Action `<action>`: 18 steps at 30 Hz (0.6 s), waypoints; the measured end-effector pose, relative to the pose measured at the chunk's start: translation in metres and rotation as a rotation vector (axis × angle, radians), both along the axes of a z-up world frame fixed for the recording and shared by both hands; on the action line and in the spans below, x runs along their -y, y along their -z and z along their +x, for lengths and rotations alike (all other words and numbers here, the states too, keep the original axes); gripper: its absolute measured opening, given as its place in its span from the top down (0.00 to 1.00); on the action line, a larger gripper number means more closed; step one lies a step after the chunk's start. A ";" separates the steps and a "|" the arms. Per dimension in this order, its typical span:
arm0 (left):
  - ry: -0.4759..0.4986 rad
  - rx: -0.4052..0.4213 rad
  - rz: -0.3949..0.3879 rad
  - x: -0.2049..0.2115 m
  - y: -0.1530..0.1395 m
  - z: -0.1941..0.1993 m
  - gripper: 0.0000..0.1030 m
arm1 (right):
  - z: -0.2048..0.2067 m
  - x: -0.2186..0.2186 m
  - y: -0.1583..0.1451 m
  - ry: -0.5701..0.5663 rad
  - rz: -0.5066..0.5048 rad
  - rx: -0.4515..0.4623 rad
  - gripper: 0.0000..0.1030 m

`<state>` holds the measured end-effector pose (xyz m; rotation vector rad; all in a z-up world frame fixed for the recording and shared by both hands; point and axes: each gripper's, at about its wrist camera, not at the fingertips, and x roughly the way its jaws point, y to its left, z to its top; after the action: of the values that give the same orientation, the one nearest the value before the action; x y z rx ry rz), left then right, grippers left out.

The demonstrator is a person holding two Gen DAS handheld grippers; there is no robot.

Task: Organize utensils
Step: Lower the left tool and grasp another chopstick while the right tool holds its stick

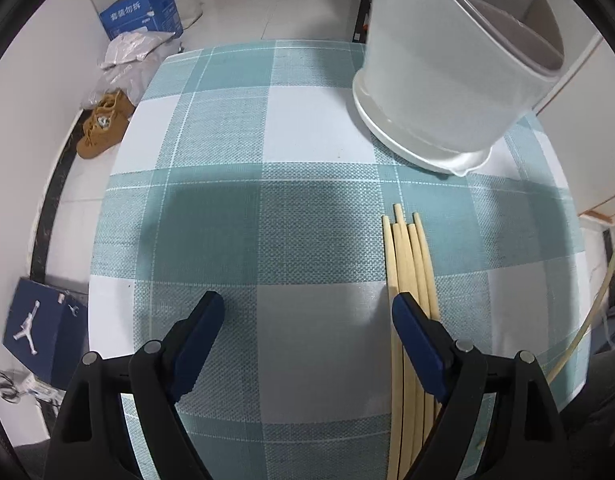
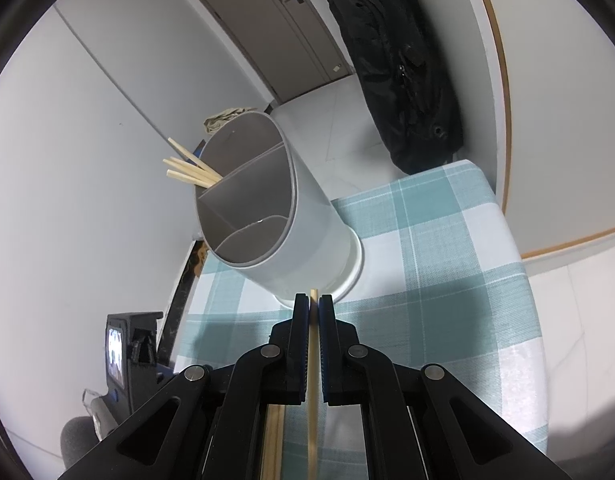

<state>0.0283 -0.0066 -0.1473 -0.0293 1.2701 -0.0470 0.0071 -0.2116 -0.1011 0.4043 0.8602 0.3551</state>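
Now the right hand-held gripper point(image 2: 314, 307) pinches one pale wooden chopstick point(image 2: 312, 380), tip near the white cylindrical divided holder point(image 2: 307, 216); best lift it over the compartment holding other chopsticks point(image 2: 189, 170). Meanwhile the left hand-held gripper point(image 1: 307, 320) hovers wide open, empty, beside loose chopsticks point(image 1: 407, 256) on the checked desk point(image 1: 235, 128).

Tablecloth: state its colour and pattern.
The tablecloth is teal and white checked, clearest in the left wrist view.

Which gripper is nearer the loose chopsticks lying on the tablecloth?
Left. The left gripper hangs open beside the loose chopsticks, one finger overlapping them; the right gripper faces the holder.
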 end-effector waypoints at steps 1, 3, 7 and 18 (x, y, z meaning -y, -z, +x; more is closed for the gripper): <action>0.016 -0.004 0.003 0.004 0.001 -0.001 0.19 | 0.000 0.000 0.000 0.000 0.000 0.000 0.96; 0.047 -0.003 0.039 0.012 0.002 -0.001 0.19 | 0.001 -0.001 0.000 -0.002 -0.002 0.001 0.96; 0.046 -0.006 0.040 0.011 0.002 0.001 0.19 | 0.002 -0.001 0.001 -0.004 -0.003 -0.002 0.96; 0.134 0.019 0.037 0.027 -0.007 0.011 0.65 | 0.007 0.001 0.001 -0.007 -0.007 -0.013 0.96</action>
<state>0.0396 -0.0333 -0.1407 0.0880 1.2519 -0.1393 0.0143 -0.2122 -0.1022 0.3981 0.8756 0.3558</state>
